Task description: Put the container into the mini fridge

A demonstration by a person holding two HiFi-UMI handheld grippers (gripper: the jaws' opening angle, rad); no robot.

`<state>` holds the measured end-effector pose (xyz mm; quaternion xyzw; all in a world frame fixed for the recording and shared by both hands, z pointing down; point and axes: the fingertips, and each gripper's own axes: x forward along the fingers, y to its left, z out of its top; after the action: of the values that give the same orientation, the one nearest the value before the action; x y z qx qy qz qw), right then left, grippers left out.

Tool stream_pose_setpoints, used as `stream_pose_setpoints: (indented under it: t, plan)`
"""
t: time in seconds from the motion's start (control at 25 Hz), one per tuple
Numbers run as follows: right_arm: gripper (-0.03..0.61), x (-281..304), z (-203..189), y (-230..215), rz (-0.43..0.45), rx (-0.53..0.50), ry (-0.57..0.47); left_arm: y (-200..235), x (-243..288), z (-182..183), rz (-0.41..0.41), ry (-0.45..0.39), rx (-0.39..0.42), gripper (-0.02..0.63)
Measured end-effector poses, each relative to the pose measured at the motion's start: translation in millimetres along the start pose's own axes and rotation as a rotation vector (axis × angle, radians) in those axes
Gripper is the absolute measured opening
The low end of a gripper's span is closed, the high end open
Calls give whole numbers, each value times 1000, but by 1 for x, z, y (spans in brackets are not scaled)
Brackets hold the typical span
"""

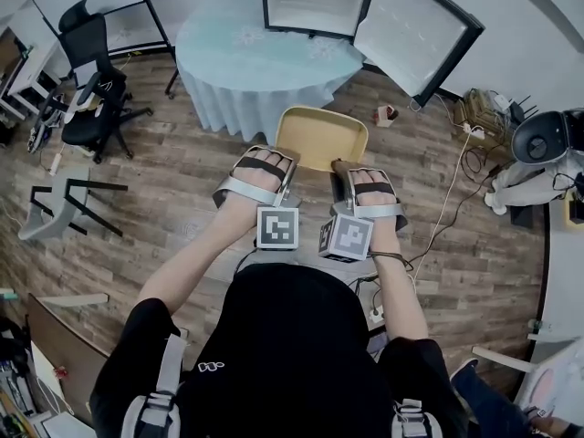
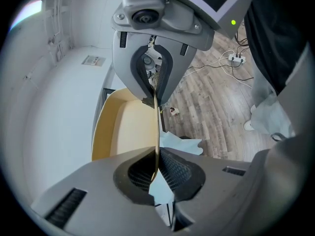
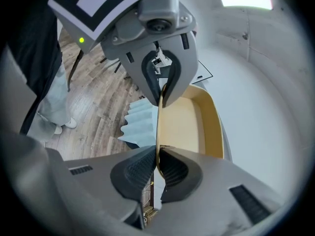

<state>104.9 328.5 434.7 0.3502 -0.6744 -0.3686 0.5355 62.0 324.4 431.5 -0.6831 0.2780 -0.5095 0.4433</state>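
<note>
The left gripper (image 1: 281,162) and right gripper (image 1: 345,173) each clamp a side wall of the yellow container (image 1: 321,137), held above the floor (image 1: 182,199) before a round table (image 1: 265,62); it should be kept level and both grips firm while heading for the open mini fridge (image 1: 315,3) beyond.

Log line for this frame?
left tool: shut on container rim | right tool: shut on opposite rim | fridge: open | container: not yet inside
</note>
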Motion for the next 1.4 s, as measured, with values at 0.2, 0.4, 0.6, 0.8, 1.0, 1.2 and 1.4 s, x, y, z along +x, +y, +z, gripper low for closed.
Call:
stream_pose_setpoints:
  t: [0.2, 0.4, 0.6, 0.8, 1.0, 1.2, 1.4]
  plan:
    - [21, 4, 0, -8, -16, 2, -1, 5, 6, 2, 9, 3, 33, 25]
    - [20, 14, -5, -14, -24, -8, 6, 24, 16, 9, 78, -30, 19, 25]
    - [17, 36, -6, -28, -37, -18, -2, 26, 36, -2, 35, -27, 4, 25]
    - [17, 73, 2, -43, -32, -52, -23, 42, 64, -30, 63, 7, 3, 25]
    - [17, 116, 16, -56, -16, -79, -48, 51, 95, -63, 59, 30, -33, 25]
    - [17, 161, 24, -66, 12, -89, -55, 65, 129, -95, 77, 49, -39, 25]
    - [17, 211, 24, -71, 61, -102, -38, 63, 174, -115, 20, 21, -105, 25]
